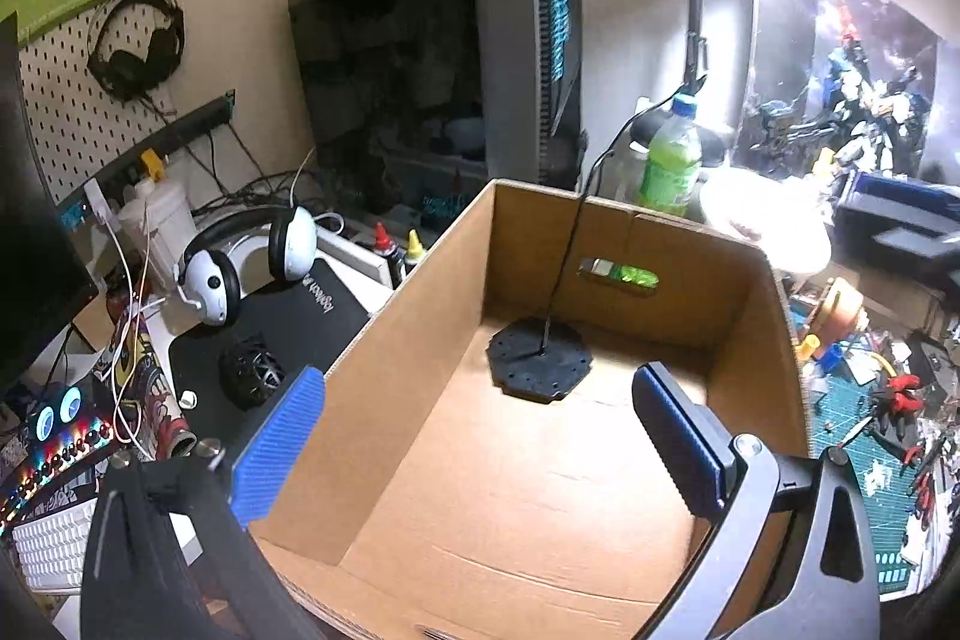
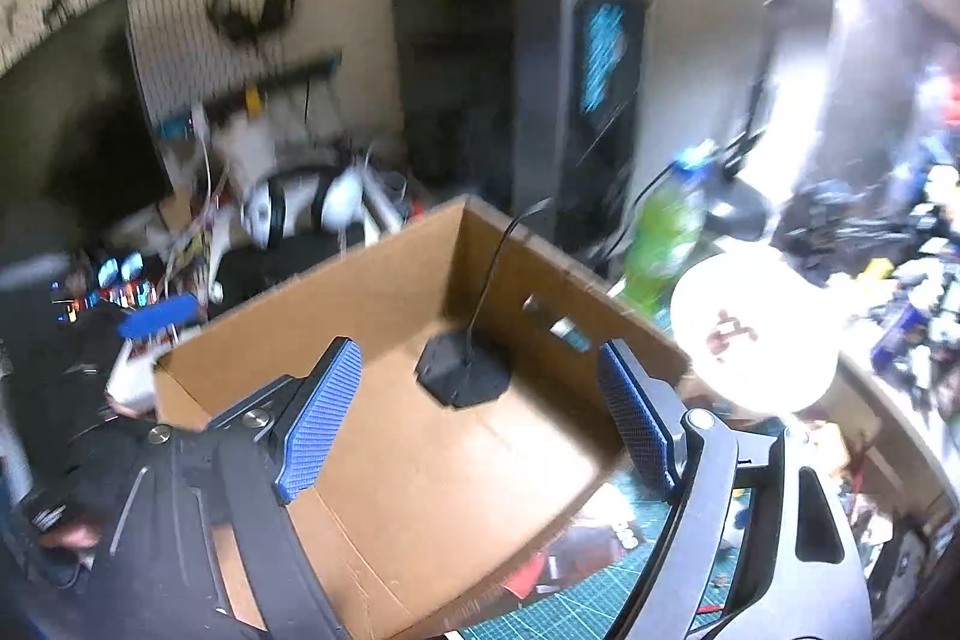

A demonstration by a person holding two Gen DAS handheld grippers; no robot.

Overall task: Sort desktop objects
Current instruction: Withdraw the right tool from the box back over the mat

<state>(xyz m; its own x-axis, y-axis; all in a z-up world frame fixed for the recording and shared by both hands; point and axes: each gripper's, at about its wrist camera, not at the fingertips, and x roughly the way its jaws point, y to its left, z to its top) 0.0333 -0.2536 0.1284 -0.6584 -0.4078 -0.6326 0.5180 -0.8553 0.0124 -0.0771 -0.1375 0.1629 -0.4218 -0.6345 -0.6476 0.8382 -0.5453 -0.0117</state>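
I see my right tool (image 2: pixel 474 418) spread apart, gripping nothing, above the cardboard box (image 2: pixel 384 274); the black display stand (image 2: pixel 462 370) sits inside (far end). My left tool (image 1: pixel 480 454) gapes too.

One readable brand mark

The black pad (image 1: pixel 312 316) under the white headphones (image 1: pixel 252 262) carries the word "logitech"; other print is too blurred.

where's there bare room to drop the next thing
Inside the cardboard box: the floor in front of the black stand is bare. The mouse pad is partly taken by a mouse and white headphones. The green mat at right is crowded with tools.
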